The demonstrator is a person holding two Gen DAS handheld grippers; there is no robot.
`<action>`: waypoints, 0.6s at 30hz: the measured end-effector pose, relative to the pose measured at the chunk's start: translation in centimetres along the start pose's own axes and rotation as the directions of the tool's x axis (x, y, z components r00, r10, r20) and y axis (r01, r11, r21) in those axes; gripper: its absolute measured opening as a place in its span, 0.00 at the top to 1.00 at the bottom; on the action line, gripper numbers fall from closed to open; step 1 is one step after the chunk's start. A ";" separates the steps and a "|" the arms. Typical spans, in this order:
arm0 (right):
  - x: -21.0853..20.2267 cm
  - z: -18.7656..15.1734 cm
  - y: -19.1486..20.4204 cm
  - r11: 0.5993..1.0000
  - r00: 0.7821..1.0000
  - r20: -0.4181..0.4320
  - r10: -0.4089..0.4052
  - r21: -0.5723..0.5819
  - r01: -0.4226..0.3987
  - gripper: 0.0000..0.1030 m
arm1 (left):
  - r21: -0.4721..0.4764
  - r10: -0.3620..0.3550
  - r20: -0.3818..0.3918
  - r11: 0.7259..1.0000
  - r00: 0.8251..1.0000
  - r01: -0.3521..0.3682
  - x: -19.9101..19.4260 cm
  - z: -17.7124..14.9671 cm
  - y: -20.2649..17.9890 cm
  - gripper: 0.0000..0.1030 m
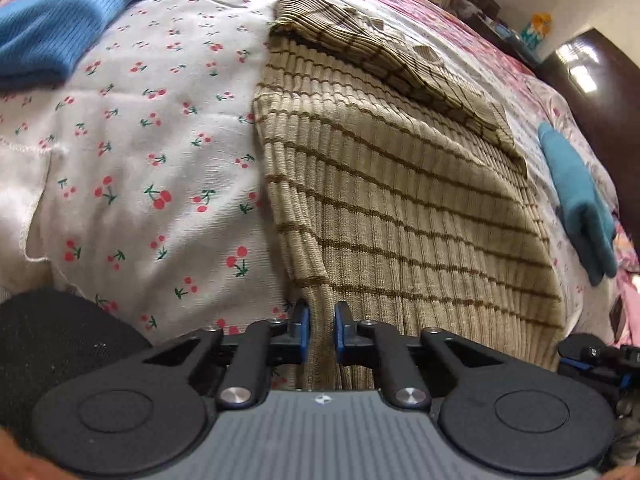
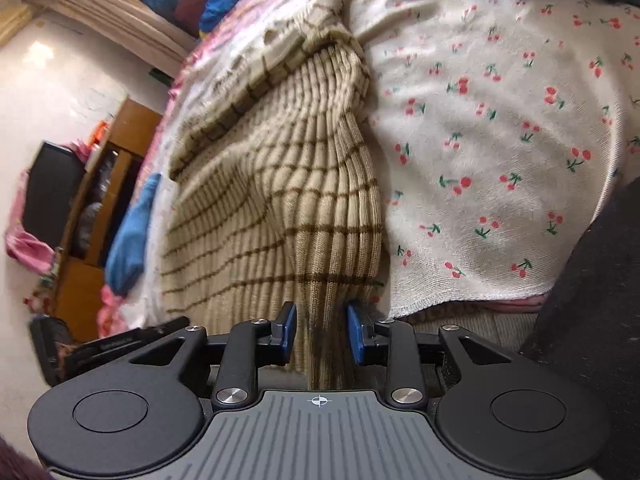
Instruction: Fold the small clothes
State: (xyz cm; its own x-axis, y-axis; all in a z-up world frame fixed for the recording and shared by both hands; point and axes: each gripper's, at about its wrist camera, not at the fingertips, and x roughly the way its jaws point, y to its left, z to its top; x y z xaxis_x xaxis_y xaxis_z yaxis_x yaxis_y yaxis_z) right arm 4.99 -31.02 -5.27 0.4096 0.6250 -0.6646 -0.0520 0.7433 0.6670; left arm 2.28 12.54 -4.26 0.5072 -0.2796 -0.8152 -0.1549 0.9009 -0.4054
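Note:
A beige ribbed knit garment with brown stripes (image 1: pixel 400 200) lies on a white cherry-print cloth (image 1: pixel 140 160) spread over the bed, its far part folded over on itself. My left gripper (image 1: pixel 322 320) is shut on the garment's near hem, with a bunched strip of knit pinched between the blue pads. In the right wrist view the same garment (image 2: pixel 280 184) runs away from my right gripper (image 2: pixel 322 324). That gripper stands open, a fold of the hem lying between its pads with a gap at the left pad. The cherry-print cloth (image 2: pixel 480 140) lies to the right.
A blue knit piece (image 1: pixel 60 32) lies at the far left and a teal folded item (image 1: pixel 576 200) at the right edge of the bed. A wooden cabinet (image 2: pixel 104 184) and pale floor are beyond the bed. Dark fabric (image 2: pixel 592 300) fills the near right corner.

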 end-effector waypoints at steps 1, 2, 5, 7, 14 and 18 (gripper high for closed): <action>-0.4 0.0 -0.1 1.000 1.000 0.011 -0.013 -0.002 0.013 0.72 | -0.001 -0.001 -0.001 1.000 1.000 0.001 0.0 0.0 0.0 0.83; -0.6 0.0 -0.3 1.000 1.000 0.015 -0.025 0.002 0.025 0.72 | 0.001 0.002 -0.002 1.000 1.000 -0.002 0.1 0.0 -0.1 0.83; -0.7 0.1 -1.4 0.998 1.000 0.009 -0.026 0.055 0.026 0.72 | 0.012 0.010 -0.003 1.000 1.000 -0.010 0.2 0.0 -0.3 0.83; -0.8 0.2 -2.1 0.995 1.000 0.009 -0.009 0.095 0.009 0.72 | 0.016 0.016 -0.001 1.000 1.000 -0.016 0.2 -0.1 -0.4 0.83; 0.0 0.6 -1.7 0.994 0.997 0.026 -0.073 0.080 0.071 0.74 | 0.002 0.012 -0.009 1.000 1.000 -0.012 0.5 -0.1 -0.1 0.83; 0.9 0.7 -1.0 0.997 0.998 0.009 -0.064 0.041 0.063 0.74 | 0.001 0.012 -0.011 1.000 1.000 -0.012 0.6 -0.1 -0.1 0.83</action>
State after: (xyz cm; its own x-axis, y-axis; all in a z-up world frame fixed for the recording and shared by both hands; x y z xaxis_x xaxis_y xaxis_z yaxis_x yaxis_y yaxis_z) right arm 5.99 -31.36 -6.29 0.4207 0.5740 -0.7025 0.0111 0.7711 0.6367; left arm 2.50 12.25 -4.72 0.4962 -0.2722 -0.8244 -0.1599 0.9046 -0.3950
